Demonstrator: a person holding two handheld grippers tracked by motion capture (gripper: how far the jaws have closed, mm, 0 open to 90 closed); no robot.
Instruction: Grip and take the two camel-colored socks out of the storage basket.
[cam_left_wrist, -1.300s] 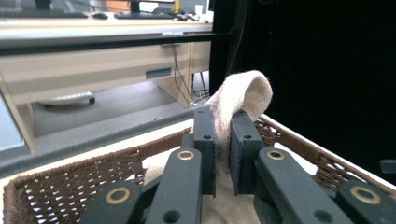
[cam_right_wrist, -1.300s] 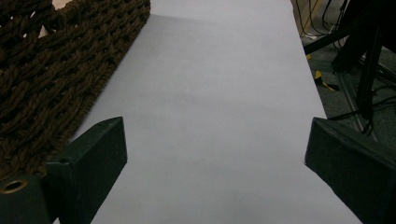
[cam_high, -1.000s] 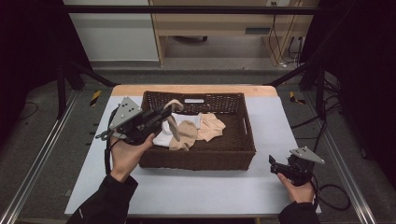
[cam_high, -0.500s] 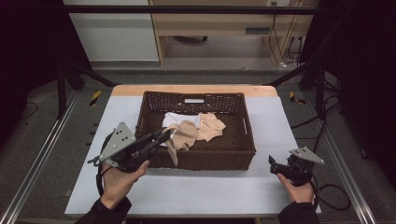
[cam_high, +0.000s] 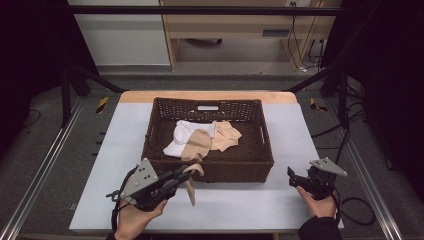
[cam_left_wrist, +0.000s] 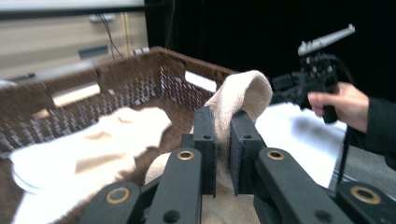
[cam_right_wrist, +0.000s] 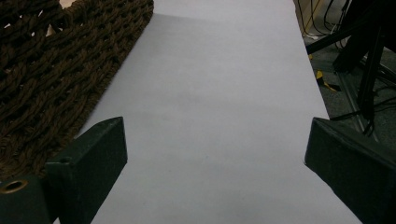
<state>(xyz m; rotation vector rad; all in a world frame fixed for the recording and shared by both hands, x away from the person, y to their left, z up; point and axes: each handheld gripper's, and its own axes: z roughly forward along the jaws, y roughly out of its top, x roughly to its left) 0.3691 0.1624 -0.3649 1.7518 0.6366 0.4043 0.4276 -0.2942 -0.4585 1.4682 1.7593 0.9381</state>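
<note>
My left gripper (cam_high: 186, 172) is shut on a tan sock (cam_high: 192, 186) that dangles in front of the near wall of a brown wicker basket (cam_high: 150, 131). In the left gripper view the tan sock (cam_left_wrist: 243, 91) loops up between the closed jaws of the left gripper (cam_left_wrist: 223, 140). More socks lie in the basket: a white sock (cam_high: 181, 137), another tan sock (cam_high: 198, 144) and a peach sock (cam_high: 225, 135). My right gripper (cam_high: 291, 175) rests low at the table's front right, open, nothing between its jaws, as the right gripper view (cam_right_wrist: 215, 154) confirms.
The basket stands mid-table on a white table top (cam_high: 295, 130). The basket's woven wall (cam_right_wrist: 51, 70) is just left of the right gripper. Metal frame rails (cam_high: 45, 165) run along both sides, and cables (cam_high: 355, 205) lie on the floor at right.
The left gripper has drawn the tan sock out of the basket, toward me and down, to the table's front. The right gripper has stayed put.
</note>
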